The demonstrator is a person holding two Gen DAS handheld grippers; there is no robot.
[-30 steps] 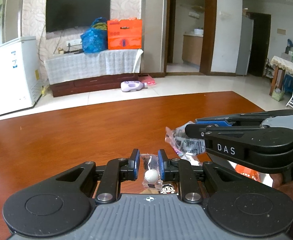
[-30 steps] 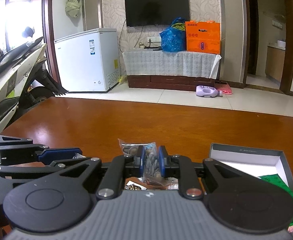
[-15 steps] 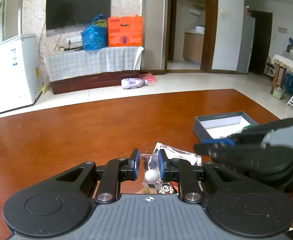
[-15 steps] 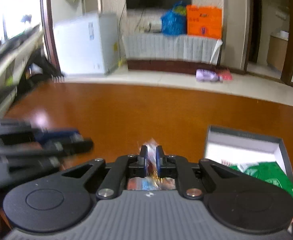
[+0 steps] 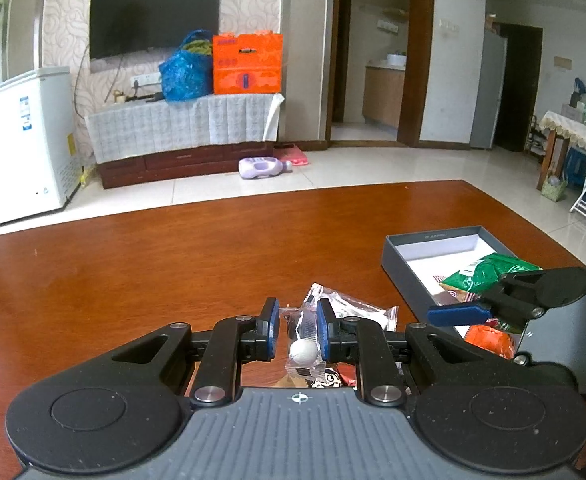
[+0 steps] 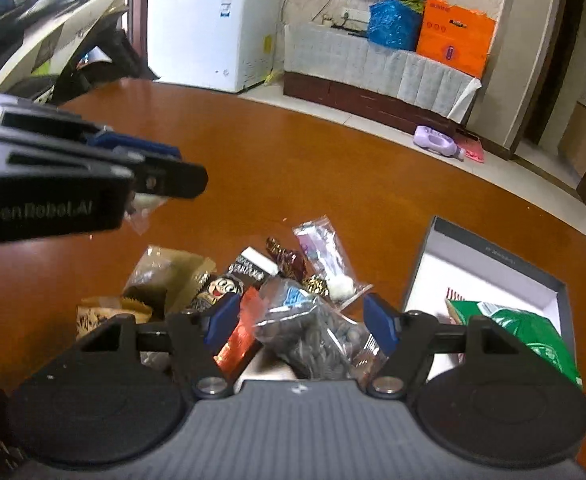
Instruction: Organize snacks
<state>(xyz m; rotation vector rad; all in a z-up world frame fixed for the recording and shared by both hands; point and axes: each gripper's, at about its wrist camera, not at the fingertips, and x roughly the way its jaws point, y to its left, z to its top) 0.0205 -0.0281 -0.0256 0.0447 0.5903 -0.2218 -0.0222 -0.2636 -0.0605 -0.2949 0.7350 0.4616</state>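
Left wrist view: the left gripper (image 5: 297,326) is seen w/ jaws narrow, pinched on a small clear packet (image 5: 305,338) that holds a white ball-like sweet; the packet hangs upright between the pads, long axis roughly vertical. Beyond it, a clear wrapper (image 5: 353,308) lies flat on the wooden table (image 5: 173,272). The grey box (image 5: 433,240) is found to the right of the fingers and a bit further out, w/ a green bag (image 5: 489,272) already inside. The right gripper (image 5: 465,312) is seen over the box's near corner, so the box lies on that hand's side.

Right wrist view: the right gripper (image 6: 299,326) is shown w/ jaws opening, set wide. A clear bag of dark seeds (image 6: 313,336) sits between the pads, but contact is not evident; it appears released, resting at the pile's edge just beside the box (image 6: 493,256), not clearly in it. Its long axis runs roughly along the fingers' pointing line. The rest of the snack pile (image 6: 229,280) lies ahead and to the left; the box w/ green bag (image 6: 533,328) is to the right. The left gripper (image 6: 165,172) is seen at upper left, w/ its packet dangling below.

Judgement: the coming move turns on the box being rightward of both hands; the right hand is nearer it, the left must cross over the pile.
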